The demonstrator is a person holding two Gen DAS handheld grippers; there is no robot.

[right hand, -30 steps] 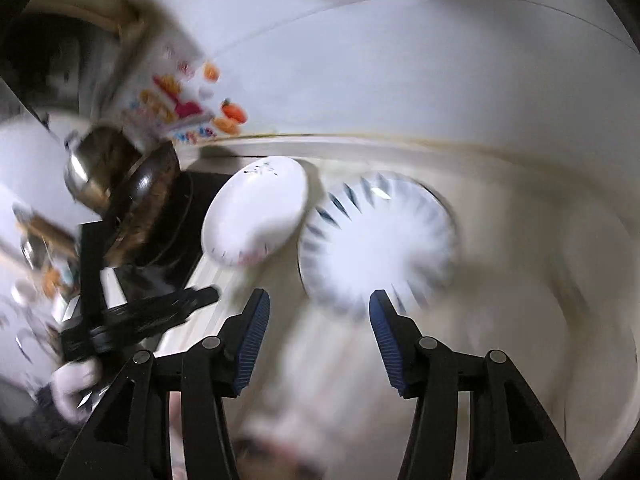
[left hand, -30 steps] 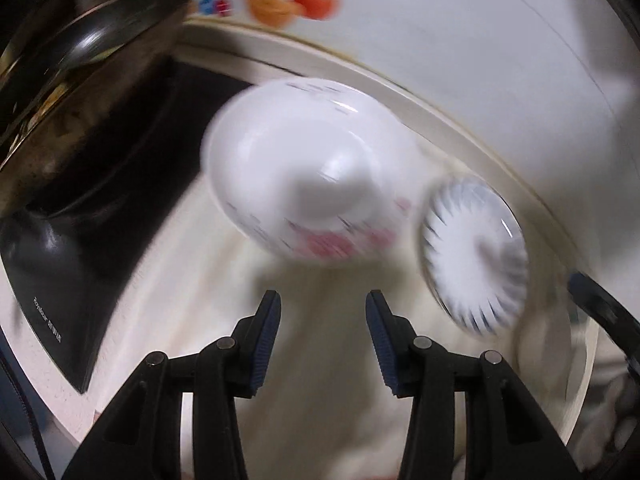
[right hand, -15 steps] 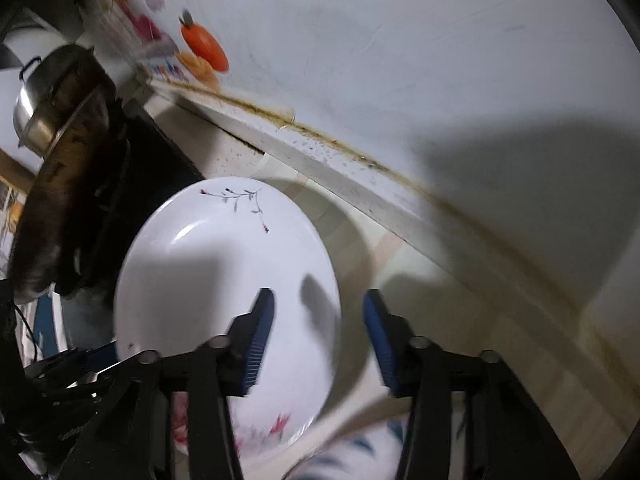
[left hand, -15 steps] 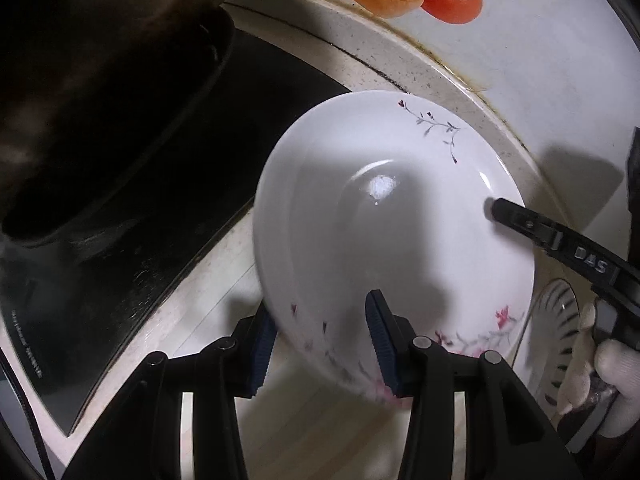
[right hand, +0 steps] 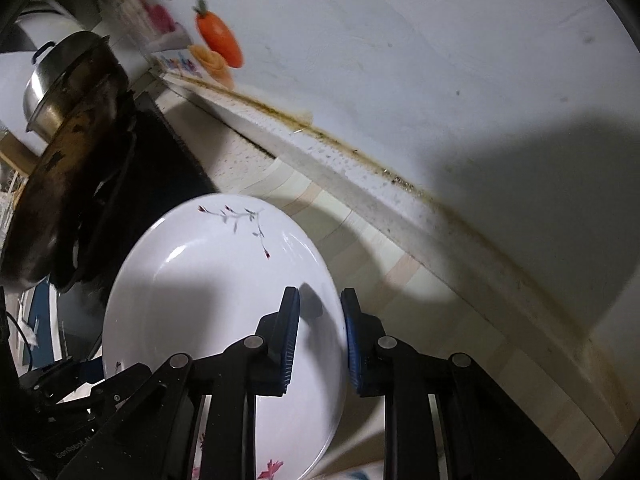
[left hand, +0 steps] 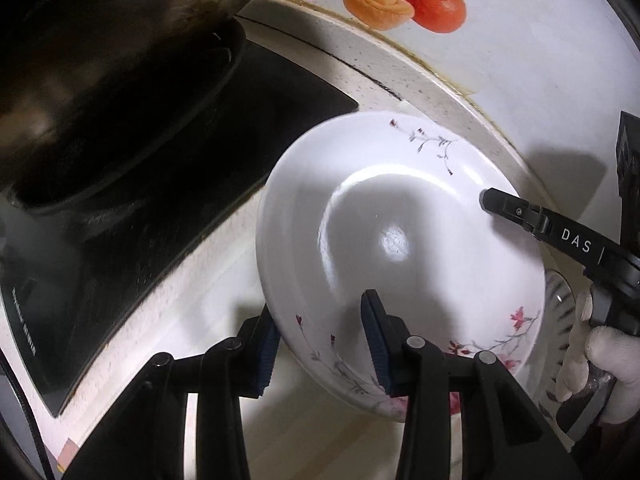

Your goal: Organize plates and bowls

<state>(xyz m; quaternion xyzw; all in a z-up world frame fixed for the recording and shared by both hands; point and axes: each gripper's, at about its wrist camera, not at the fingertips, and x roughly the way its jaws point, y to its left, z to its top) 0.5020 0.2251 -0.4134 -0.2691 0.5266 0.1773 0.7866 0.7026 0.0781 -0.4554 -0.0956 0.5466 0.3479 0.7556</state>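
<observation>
Both grippers straddle the rim of the white floral plate: left gripper at lower centre, right gripper likewise, jaws partly closed around the rim.

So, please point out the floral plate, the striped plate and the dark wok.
floral plate (left hand: 400, 216), left wrist view, centre of its well.
striped plate (left hand: 558, 300), left wrist view, visible rim.
dark wok (right hand: 52, 200), right wrist view, outer wall.
</observation>
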